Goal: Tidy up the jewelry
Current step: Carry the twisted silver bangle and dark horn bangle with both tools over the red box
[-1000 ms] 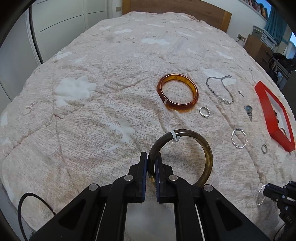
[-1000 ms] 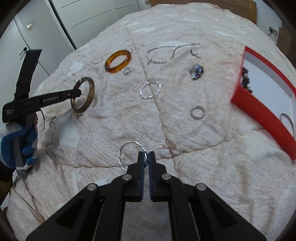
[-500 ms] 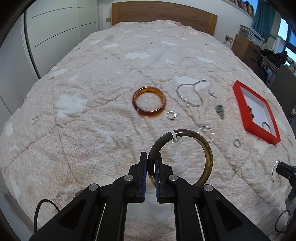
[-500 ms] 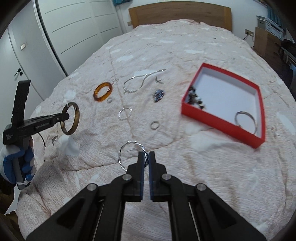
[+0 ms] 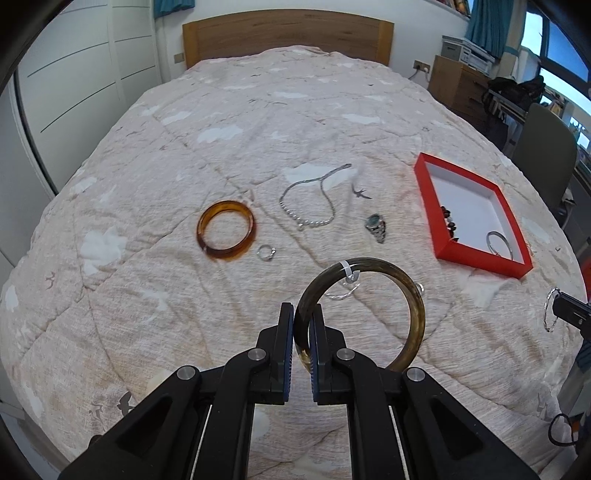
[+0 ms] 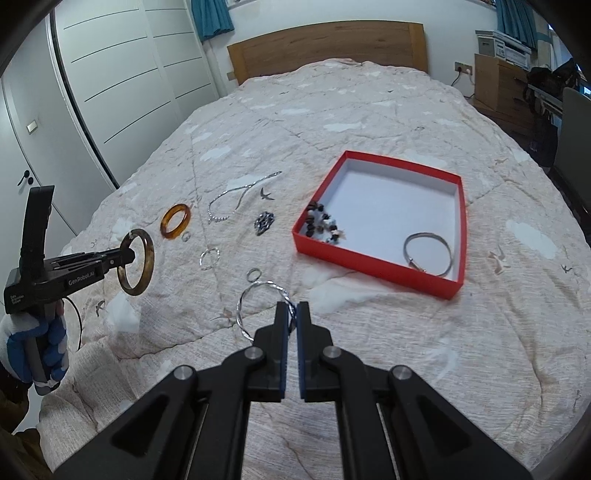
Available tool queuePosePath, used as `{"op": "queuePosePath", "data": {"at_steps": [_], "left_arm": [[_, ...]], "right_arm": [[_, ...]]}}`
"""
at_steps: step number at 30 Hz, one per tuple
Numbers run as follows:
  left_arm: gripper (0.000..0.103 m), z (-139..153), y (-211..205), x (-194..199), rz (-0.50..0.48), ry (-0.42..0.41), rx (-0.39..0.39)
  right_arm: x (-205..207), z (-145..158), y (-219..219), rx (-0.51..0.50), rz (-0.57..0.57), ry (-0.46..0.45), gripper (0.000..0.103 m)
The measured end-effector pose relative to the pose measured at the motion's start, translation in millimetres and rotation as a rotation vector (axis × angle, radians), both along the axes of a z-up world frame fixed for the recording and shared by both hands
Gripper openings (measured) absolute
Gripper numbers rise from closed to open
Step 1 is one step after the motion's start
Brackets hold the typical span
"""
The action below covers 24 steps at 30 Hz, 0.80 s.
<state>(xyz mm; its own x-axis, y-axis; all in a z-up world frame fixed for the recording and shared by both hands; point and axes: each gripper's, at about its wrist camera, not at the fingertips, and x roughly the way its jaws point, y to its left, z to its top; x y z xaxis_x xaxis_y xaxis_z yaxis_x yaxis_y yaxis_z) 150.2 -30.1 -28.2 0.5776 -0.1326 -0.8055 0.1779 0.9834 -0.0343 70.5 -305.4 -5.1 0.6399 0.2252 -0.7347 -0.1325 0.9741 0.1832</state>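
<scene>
My left gripper (image 5: 302, 317) is shut on a dark brown bangle (image 5: 412, 286) and holds it above the bedspread; it also shows in the right wrist view (image 6: 147, 258). My right gripper (image 6: 293, 314) is shut on a twisted silver bangle (image 6: 245, 295), raised over the bed. A red box (image 6: 373, 264) with a white inside lies at the right (image 5: 476, 258); it holds dark beads (image 6: 323, 225) and a silver bracelet (image 6: 428, 253). On the bedspread lie an amber bangle (image 5: 226, 236), a silver chain (image 5: 314, 206), a small ring (image 5: 266, 252) and a blue-stone piece (image 5: 376, 227).
Another twisted silver hoop (image 6: 209, 257) and a plain ring (image 6: 254, 274) lie on the bed between the grippers. A wooden headboard (image 5: 288, 33) stands at the far end, white wardrobe doors (image 6: 122, 74) at the left, a chair (image 5: 546, 158) and shelves at the right.
Both grippers have risen and pulled back from the bed with their bangles held; the jewelry and the red box look smaller and farther off, and the whole box shows now.
</scene>
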Motion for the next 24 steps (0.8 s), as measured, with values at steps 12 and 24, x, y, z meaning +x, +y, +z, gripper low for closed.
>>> {"op": "queuePosePath", "data": {"at_steps": [12,24], "left_arm": [[0.008,3,-35,14,-0.075,-0.006,0.020],[0.008,7,-67,36,-0.146,-0.010,0.015]], "right_arm": [[6,3,-27,0.001,-0.044,-0.012,0.004],[22,3,-52,-0.011,-0.084,-0.015,0.004]]}}
